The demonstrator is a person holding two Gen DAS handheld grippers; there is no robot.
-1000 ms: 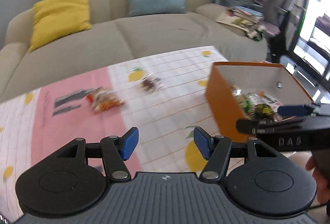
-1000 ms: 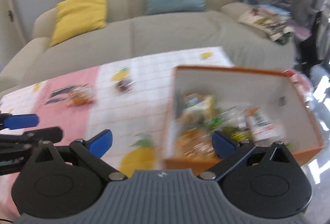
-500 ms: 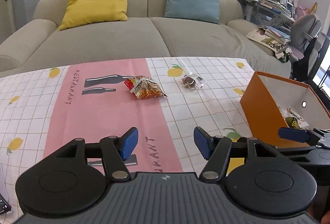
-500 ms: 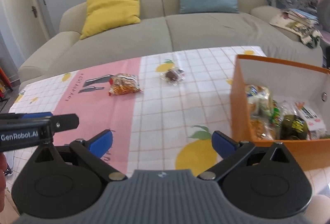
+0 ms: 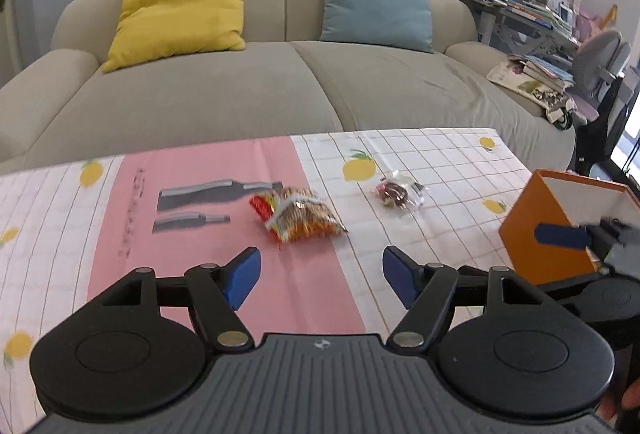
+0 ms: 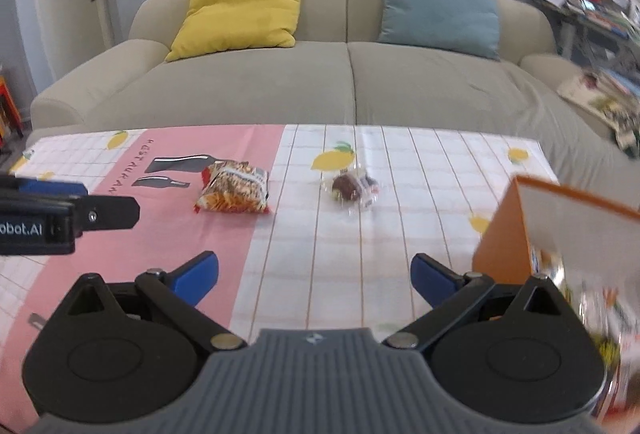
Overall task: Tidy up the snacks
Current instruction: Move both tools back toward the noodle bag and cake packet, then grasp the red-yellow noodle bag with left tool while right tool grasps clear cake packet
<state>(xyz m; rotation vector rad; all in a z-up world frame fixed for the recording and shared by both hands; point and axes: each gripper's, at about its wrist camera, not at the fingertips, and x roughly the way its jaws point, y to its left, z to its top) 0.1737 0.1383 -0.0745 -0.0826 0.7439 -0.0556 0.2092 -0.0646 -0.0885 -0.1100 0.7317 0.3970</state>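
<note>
An orange and red snack packet [image 5: 298, 219] [image 6: 234, 188] lies on the pink stripe of the tablecloth. A small clear-wrapped brown sweet [image 5: 398, 193] [image 6: 354, 188] rests to its right on the white squares. My left gripper [image 5: 321, 277] hovers just short of the packet; its jaws are opening, with nothing between them. My right gripper [image 6: 314, 274] is open and empty, nearer than the sweet. The orange box [image 5: 560, 230] [image 6: 516, 234] with several snacks inside stands at the right. Each gripper's blue tip shows in the other's view.
The cloth-covered table [image 5: 440, 162] ends at its far edge against a beige sofa [image 5: 240, 90] with a yellow cushion [image 5: 180, 10] and a teal cushion [image 5: 376, 0]. A cluttered shelf [image 5: 532, 10] and a grey chair [image 5: 600, 62] stand at the right.
Both grippers have swung left, away from the orange box, and come down closer to the two loose snacks. The left jaws stand wider than before.
</note>
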